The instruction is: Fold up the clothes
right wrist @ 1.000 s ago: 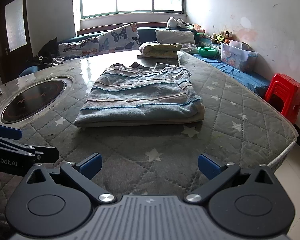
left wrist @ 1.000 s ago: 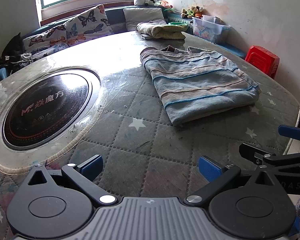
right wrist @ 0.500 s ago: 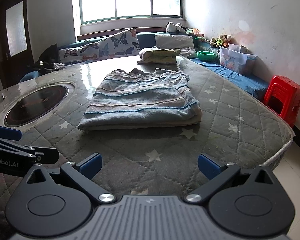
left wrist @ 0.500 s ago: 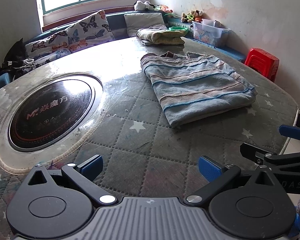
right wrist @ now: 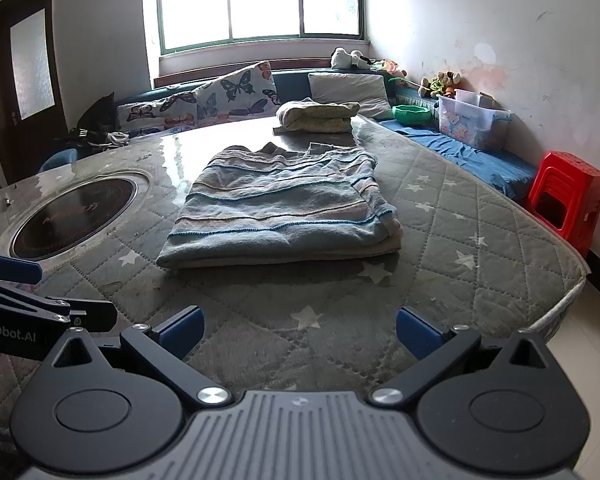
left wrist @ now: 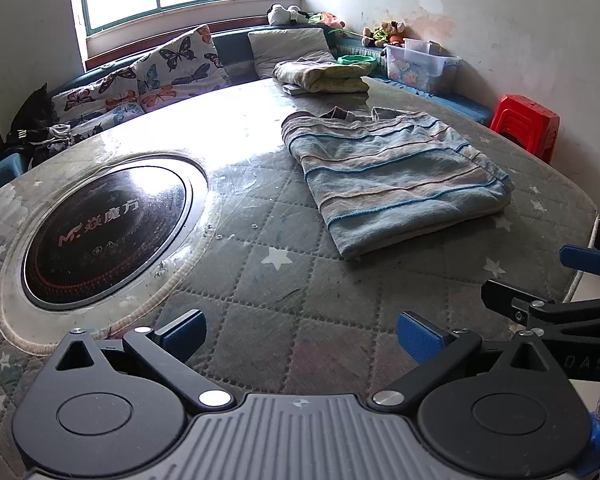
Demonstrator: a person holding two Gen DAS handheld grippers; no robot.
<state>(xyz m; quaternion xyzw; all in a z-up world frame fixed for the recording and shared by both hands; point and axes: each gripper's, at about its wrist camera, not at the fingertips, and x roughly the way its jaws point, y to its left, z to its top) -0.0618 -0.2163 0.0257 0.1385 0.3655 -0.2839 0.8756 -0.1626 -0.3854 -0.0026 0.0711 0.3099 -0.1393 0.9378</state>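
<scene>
Now both my claws, the left gripper (left wrist: 300, 330) and right gripper (right wrist: 298, 330), have backed away spread and empty, leaving the striped sweater (right wrist: 284, 208) folded ahead of them on the table (right wrist: 460, 216), so this fold looks finished.

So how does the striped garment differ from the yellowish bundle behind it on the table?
The striped garment is grey-blue with thin blue and brown stripes; the yellowish bundle is pale yellow-green with no such stripes. The striped garment lies as a wide, flat rectangle; the bundle is a smaller, puffier lump. The garment sits mid-table, nearer both grippers; the bundle sits at the far edge. Both are folded and rest on the table, untouched.
</scene>
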